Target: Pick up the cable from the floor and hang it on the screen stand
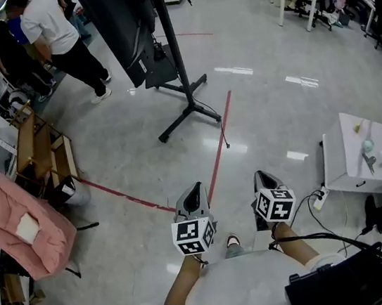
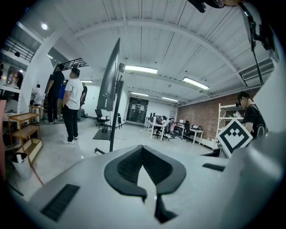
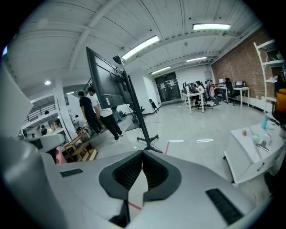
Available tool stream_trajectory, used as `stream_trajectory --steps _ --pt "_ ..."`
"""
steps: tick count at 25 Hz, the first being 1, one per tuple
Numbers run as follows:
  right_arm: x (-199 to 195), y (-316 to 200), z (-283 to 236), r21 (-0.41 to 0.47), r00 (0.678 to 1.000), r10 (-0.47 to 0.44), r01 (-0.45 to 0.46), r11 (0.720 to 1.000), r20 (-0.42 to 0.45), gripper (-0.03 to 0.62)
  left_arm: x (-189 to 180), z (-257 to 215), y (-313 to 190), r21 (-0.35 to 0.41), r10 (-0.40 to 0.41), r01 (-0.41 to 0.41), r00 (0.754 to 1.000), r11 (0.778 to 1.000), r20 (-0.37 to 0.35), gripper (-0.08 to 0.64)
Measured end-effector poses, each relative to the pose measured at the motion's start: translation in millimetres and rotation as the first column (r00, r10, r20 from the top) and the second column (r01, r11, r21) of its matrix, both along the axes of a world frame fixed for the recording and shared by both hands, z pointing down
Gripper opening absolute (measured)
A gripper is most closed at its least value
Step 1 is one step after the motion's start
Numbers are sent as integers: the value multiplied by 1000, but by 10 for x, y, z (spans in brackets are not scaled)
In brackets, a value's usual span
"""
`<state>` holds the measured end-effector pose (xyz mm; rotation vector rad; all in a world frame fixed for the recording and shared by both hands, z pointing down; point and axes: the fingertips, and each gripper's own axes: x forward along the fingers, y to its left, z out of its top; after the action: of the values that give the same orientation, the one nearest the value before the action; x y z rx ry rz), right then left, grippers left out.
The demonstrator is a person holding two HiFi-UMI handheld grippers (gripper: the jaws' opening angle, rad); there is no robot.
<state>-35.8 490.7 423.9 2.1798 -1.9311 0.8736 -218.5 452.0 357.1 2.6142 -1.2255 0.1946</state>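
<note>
The screen stand [image 1: 181, 78] is a black pole on a splayed floor base, carrying a large dark screen [image 1: 118, 24], and stands ahead of me across the grey floor. From its base a thin dark cable [image 1: 222, 131] trails over the floor and ends beside a red tape line. My left gripper [image 1: 195, 190] and right gripper [image 1: 264, 175] are held side by side low in the head view, well short of the cable, both shut and empty. The left gripper view has the stand [image 2: 114, 112] beyond its closed jaws; the right gripper view has it [image 3: 137, 112] straight ahead too.
Two people [image 1: 52, 34] stand at the back left near a wooden shelf cart [image 1: 41, 146]. A pink cloth [image 1: 25, 230] lies over a chair at left. A white table [image 1: 369, 153] with small items, a power strip [image 1: 319, 199] and black cords are at right. Red tape [image 1: 219, 147] crosses the floor.
</note>
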Motion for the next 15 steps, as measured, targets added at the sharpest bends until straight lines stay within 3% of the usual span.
stream_trajectory --steps 15 --pt "501 -873 184 -54 1000 -24 25 998 9 20 199 141 -978 -17 -43 44 999 999 24 3"
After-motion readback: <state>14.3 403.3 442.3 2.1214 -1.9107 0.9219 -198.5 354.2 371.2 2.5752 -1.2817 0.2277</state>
